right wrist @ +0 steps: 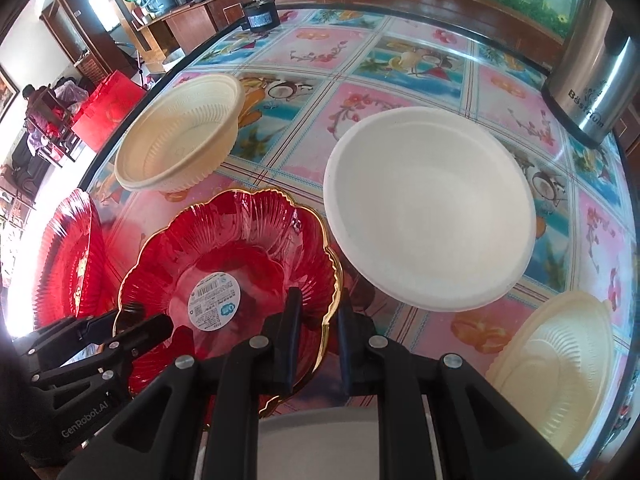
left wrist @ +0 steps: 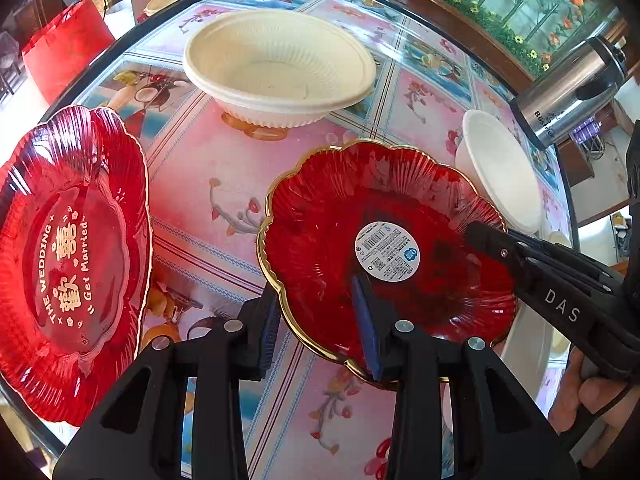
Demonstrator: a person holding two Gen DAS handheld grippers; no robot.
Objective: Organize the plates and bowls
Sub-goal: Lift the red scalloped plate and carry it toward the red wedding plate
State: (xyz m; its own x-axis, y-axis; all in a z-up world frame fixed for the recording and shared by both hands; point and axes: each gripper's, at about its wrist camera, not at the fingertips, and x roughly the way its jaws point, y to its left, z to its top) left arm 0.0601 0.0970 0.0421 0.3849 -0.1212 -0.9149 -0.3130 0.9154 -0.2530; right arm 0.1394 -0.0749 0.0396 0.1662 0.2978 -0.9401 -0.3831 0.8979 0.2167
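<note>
A red gold-rimmed plate (left wrist: 384,216) with a round white sticker sits tilted mid-table; it also shows in the right wrist view (right wrist: 240,248). My left gripper (left wrist: 320,320) straddles its near rim, jaws apart, one finger inside and one outside. My right gripper (right wrist: 318,320) straddles its right rim the same way, jaws apart; it shows at the right in the left wrist view (left wrist: 492,240). A second red plate (left wrist: 68,248) with gold lettering lies at the left. A cream ribbed bowl (left wrist: 276,68) stands behind. A white bowl (right wrist: 428,208) sits to the right.
A cream ribbed plate (right wrist: 556,364) lies at the near right table edge. A steel thermos (right wrist: 592,76) stands at the far right. A small black device (right wrist: 260,14) sits at the far edge. A red bag (left wrist: 64,52) is beyond the left edge.
</note>
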